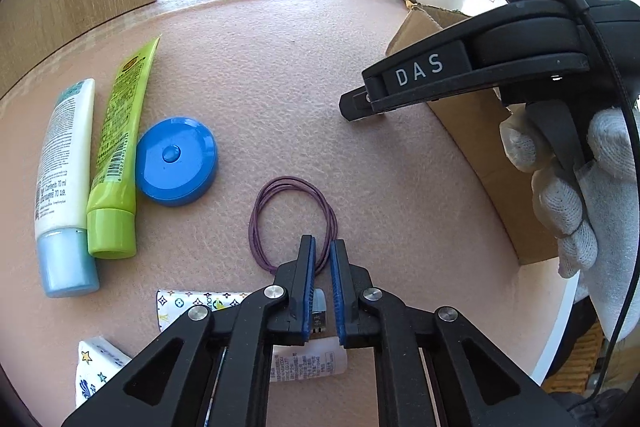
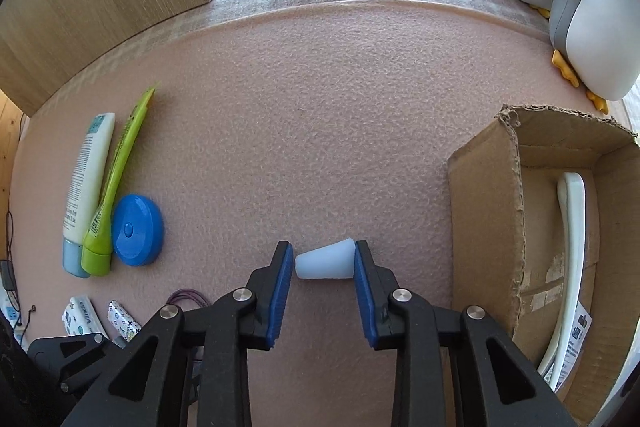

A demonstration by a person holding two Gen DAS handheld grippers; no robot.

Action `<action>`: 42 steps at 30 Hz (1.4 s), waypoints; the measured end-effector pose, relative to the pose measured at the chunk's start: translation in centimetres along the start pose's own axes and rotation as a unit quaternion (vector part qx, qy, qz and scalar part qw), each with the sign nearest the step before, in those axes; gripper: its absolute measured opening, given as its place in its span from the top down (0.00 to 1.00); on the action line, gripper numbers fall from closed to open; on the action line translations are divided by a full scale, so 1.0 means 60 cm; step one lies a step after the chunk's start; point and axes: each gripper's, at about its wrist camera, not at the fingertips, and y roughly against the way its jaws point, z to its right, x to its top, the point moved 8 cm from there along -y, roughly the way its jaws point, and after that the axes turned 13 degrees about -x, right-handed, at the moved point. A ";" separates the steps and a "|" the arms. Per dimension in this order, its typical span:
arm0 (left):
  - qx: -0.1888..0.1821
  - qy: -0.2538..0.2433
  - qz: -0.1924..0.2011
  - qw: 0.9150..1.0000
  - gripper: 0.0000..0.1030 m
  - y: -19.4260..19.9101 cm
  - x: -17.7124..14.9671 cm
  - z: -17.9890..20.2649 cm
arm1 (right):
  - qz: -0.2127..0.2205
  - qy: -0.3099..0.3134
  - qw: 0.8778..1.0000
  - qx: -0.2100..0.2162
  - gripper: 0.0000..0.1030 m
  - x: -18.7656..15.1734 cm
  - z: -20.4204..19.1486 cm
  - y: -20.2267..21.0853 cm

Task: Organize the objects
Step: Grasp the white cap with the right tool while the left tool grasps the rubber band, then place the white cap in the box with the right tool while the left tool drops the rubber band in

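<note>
A pale cone-shaped cap [image 2: 326,262] is clamped sideways between the blue pads of the right gripper [image 2: 323,263], just left of the cardboard box [image 2: 486,227], above the pink mat [image 2: 320,107]. A white curved item [image 2: 572,247] is seen inside that box. The left gripper [image 1: 322,259] is held with its jaws nearly together, nothing visibly clamped, over the purple cord loop [image 1: 290,223]. Well left of the box, a white tube [image 1: 64,187], green tube [image 1: 118,155] and blue round case [image 1: 176,161] are laid side by side
</note>
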 end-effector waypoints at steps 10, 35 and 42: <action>0.005 0.032 0.008 0.999 0.96 -0.012 0.016 -0.012 | 0.032 -0.025 0.997 0.070 0.77 -0.038 0.026 0.065; -0.094 -0.001 0.094 0.991 0.97 0.065 0.102 0.239 | 0.119 -0.110 0.985 0.064 0.77 -0.178 0.303 0.154; -0.106 -0.019 0.080 0.991 0.97 0.013 0.130 0.308 | 0.117 -0.118 0.984 0.063 0.77 -0.197 0.341 0.146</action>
